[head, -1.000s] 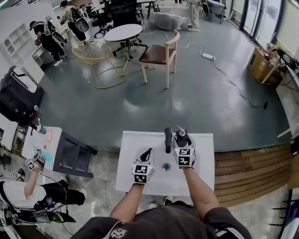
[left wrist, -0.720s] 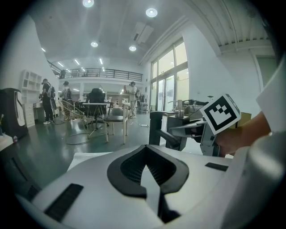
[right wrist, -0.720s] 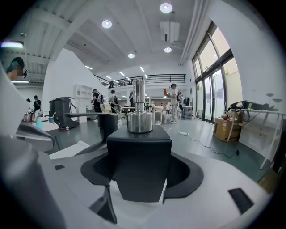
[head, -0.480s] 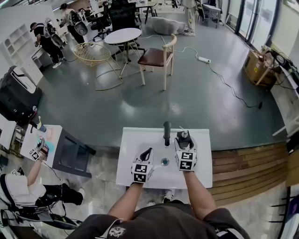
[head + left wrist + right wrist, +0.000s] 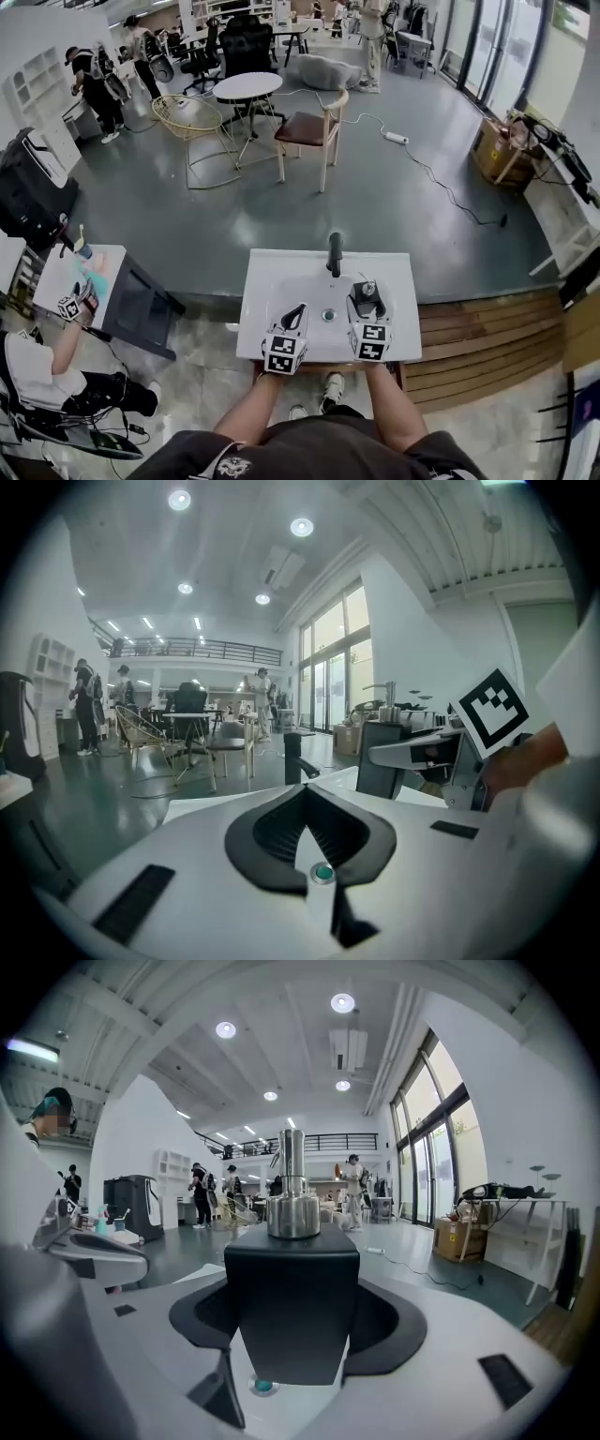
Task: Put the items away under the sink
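Observation:
A black bottle (image 5: 292, 1309) with a steel pump top (image 5: 292, 1194) stands upright between the jaws of my right gripper (image 5: 292, 1335), which is shut on it. In the head view the right gripper (image 5: 366, 300) holds the bottle (image 5: 366, 291) over the near right part of the white sink unit (image 5: 272, 281), short of the black faucet (image 5: 335, 253). The drain (image 5: 328, 315) lies between my two grippers. My left gripper (image 5: 296, 313) hovers over the near left part of the basin. Its black pads meet at the tips (image 5: 309, 832), with nothing in them.
A wooden chair (image 5: 307, 131), a round white table (image 5: 247, 87) and a wire chair (image 5: 192, 117) stand on the grey floor beyond the sink. At the left a person (image 5: 42, 370) crouches by a small white table (image 5: 80, 281) and dark cabinet (image 5: 141, 305). Wooden decking (image 5: 469, 337) lies to the right.
Both grippers have drawn back from beside the faucet toward the sink's near edge, the right one carrying the black bottle. The head view has tilted up and shows more of the room.

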Available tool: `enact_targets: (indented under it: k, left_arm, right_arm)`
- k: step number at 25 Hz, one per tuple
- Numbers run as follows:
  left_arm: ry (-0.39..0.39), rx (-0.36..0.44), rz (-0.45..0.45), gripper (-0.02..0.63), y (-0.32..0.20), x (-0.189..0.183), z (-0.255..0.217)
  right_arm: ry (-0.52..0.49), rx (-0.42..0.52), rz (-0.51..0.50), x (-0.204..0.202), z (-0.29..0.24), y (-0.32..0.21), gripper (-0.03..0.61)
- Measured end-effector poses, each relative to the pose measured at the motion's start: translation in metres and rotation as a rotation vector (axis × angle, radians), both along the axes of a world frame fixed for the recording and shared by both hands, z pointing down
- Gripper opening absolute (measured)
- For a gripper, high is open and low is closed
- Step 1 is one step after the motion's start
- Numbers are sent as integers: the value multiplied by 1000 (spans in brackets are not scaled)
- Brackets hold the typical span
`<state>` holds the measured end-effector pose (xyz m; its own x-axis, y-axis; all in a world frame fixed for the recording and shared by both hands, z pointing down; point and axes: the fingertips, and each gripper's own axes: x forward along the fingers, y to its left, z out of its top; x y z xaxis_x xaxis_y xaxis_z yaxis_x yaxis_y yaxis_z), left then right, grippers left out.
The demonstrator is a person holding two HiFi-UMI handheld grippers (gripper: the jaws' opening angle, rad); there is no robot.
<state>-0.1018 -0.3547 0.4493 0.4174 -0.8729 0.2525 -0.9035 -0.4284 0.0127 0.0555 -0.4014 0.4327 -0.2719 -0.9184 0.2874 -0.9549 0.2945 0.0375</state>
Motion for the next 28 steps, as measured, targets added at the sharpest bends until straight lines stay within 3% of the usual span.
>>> enact_targets:
  k: [13, 21, 28]
  left_arm:
    - [41, 15, 43, 6, 79, 12, -12]
    - [45, 38, 12, 6, 94, 25, -28]
    - [82, 16, -16, 6, 137, 47, -26]
  right_arm:
    - [4, 46, -35, -6, -32, 105, 325]
    - [-31, 68, -64, 11, -43, 139, 325]
    - [-62, 95, -122, 21, -46, 180, 325]
